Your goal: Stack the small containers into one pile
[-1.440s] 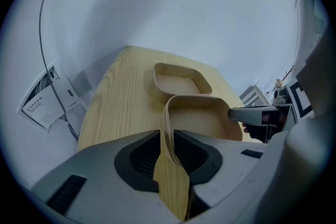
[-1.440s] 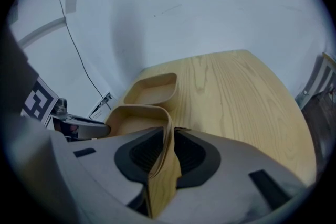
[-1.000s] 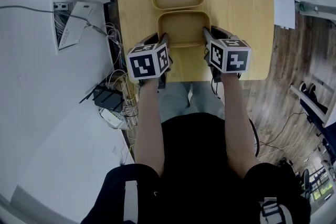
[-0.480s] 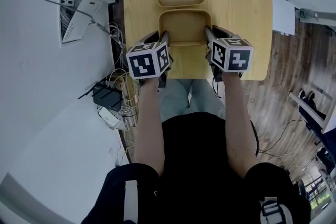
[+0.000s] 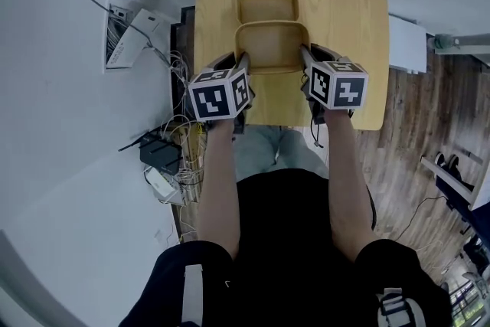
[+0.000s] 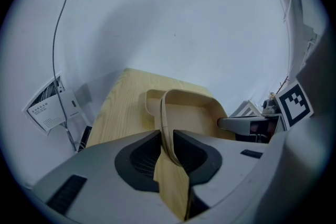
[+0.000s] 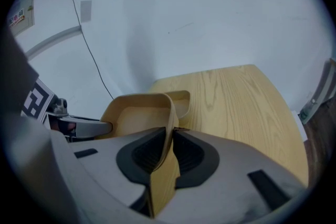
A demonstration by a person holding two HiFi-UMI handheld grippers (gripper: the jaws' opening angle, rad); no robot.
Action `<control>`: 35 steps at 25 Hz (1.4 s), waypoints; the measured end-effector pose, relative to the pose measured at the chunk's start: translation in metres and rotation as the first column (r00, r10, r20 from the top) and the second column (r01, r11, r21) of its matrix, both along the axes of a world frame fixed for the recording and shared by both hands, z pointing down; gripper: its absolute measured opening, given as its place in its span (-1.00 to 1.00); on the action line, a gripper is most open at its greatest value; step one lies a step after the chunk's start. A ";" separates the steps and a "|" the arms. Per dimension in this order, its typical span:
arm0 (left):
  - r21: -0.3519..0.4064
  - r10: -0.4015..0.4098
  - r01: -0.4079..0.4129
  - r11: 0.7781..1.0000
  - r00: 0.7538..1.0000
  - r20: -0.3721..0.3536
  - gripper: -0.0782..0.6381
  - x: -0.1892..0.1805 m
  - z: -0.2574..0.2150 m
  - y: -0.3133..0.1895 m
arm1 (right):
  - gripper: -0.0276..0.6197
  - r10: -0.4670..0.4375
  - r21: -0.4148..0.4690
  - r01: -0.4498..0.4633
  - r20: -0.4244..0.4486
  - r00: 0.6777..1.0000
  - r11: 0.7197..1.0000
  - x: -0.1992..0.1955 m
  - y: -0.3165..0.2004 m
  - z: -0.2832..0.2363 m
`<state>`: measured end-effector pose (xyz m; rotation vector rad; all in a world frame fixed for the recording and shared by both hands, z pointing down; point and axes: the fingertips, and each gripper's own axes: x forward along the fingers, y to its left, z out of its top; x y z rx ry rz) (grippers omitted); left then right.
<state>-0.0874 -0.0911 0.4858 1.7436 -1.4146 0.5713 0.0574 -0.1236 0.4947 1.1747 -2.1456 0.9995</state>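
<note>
Mouth up, long axis crosswise, the near container (image 5: 272,44) is clenched by the left tongs (image 5: 243,59), the right tongs (image 5: 303,55) closing on its opposite wall, forearms parallel.

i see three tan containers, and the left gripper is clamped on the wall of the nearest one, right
Not three: the head view shows only two tan containers, the near container and the far container. The left gripper is indeed clamped on the near container's wall.

Head view looked steeply down on worktop (image 5: 344,27); both gripper views sat close behind jaws, facing wall (image 6: 173,18); all shared tan container (image 5: 272,46).
</note>
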 end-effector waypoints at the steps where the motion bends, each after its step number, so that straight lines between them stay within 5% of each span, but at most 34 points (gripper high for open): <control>1: 0.010 0.003 -0.003 1.000 1.000 0.000 -0.54 0.000 -0.004 -0.003 | -0.78 0.002 0.007 -0.002 0.003 1.000 1.000 0.000 -0.003 -0.004; 12: 0.058 0.043 -0.043 0.997 0.999 0.000 -0.54 -0.004 -0.026 -0.035 | -0.80 0.029 0.049 -0.030 0.010 1.000 0.998 -0.004 -0.034 -0.028; 35: 0.031 0.084 -0.082 0.996 0.995 -0.055 -0.57 -0.021 -0.009 -0.089 | -0.78 0.053 0.037 -0.051 -0.041 0.998 0.998 -0.019 -0.082 -0.020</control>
